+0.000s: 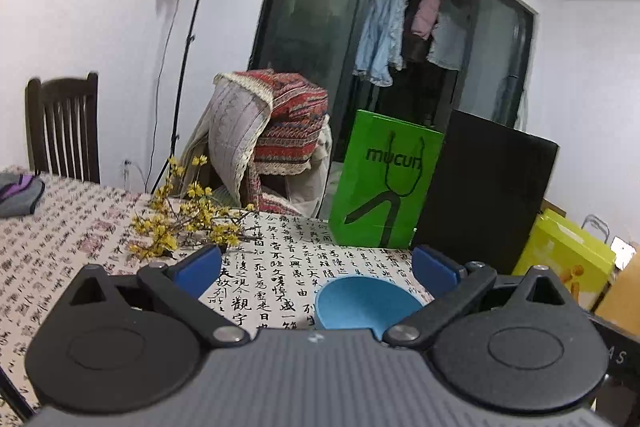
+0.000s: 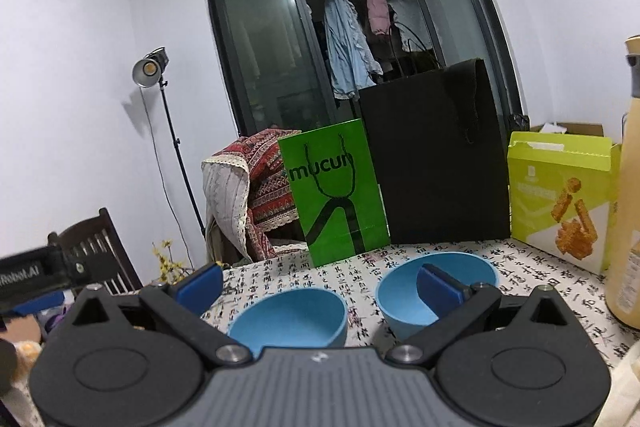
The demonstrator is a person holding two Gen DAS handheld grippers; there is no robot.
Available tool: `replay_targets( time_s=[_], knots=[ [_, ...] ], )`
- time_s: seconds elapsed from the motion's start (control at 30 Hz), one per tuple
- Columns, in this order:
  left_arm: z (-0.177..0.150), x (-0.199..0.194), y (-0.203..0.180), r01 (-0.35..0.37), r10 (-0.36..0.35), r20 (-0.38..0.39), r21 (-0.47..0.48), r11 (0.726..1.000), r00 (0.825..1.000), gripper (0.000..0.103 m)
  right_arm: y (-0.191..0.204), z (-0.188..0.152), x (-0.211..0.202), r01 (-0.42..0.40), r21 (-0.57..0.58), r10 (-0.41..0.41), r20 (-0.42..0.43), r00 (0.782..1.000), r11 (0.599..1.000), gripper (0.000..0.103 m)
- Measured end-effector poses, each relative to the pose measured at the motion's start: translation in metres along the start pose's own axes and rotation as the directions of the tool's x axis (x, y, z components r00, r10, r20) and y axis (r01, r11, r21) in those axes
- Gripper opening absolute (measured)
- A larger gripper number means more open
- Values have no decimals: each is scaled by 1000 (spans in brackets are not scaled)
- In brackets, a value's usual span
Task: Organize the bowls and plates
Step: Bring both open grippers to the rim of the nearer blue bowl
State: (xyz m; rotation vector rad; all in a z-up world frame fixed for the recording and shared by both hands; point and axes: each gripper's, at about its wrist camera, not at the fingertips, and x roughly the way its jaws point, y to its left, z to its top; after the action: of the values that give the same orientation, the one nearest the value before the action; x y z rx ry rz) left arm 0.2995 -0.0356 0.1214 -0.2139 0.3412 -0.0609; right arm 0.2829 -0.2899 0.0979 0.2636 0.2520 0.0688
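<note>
Calligraphy-printed cloth covers the table (image 2: 520,259), where two blue bowls sit near each other: the near bowl (image 2: 288,319) and the far bowl (image 2: 400,297). Both the right gripper (image 2: 320,283) and the left gripper (image 1: 316,267) hover with jaws spread, empty. Behind stand a green bag (image 2: 336,195) and a black bag (image 2: 436,155).

two blue bowls (image 2: 290,319) (image 2: 438,291) upright, empty, side by side, apart

Two handheld grippers, left (image 1: 318,267) and right (image 2: 320,281): black linkage arms, blue finger pads (image 1: 198,269), silver pivot screws, ribbed grey bodies.
</note>
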Motion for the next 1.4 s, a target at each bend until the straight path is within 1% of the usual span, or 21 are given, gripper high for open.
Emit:
replay_targets(
  time_s=[0.13,0.27,0.37,0.47,0.63,0.7,0.73,0.8,1.0,1.3,1.4],
  knots=[
    [9,20,3,8,-9,-18,-44,999,1000,103,2,8,22,12,38,-12,-20,1000,999,103],
    [16,43,3,-16,15,-25,-59,998,1000,103,6,11,46,20,57,-17,-43,999,998,103],
    [16,64,2,-36,33,-51,-52,998,998,103,6,11,64,30,74,-25,-68,997,997,103],
    [12,85,6,-45,41,-80,-54,998,996,103,6,5,79,67,76,-60,-90,994,995,103],
    [-2,115,16,-64,56,-120,-61,996,991,103,-3,-11,103,76,89,-64,-129,990,993,103],
    [-10,124,21,-54,44,-137,-66,996,990,103,-6,-16,110,85,86,-71,-154,986,993,103],
    [-14,128,23,-42,31,-144,-77,996,989,103,-8,-18,111,84,89,-69,-156,985,993,103],
    [-18,138,23,-39,27,-180,-63,997,983,103,-9,-22,113,75,91,-61,-155,986,993,103],
    [-28,150,27,-44,32,-229,-51,998,973,103,-10,-31,118,57,82,-44,-148,988,995,103],
    [-35,163,36,-31,14,-290,-54,998,957,103,-13,-44,130,69,59,-58,-168,984,996,103],
    [-40,168,37,-18,1,-317,-53,998,948,103,-14,-47,134,74,48,-65,-174,983,996,103]
  ],
)
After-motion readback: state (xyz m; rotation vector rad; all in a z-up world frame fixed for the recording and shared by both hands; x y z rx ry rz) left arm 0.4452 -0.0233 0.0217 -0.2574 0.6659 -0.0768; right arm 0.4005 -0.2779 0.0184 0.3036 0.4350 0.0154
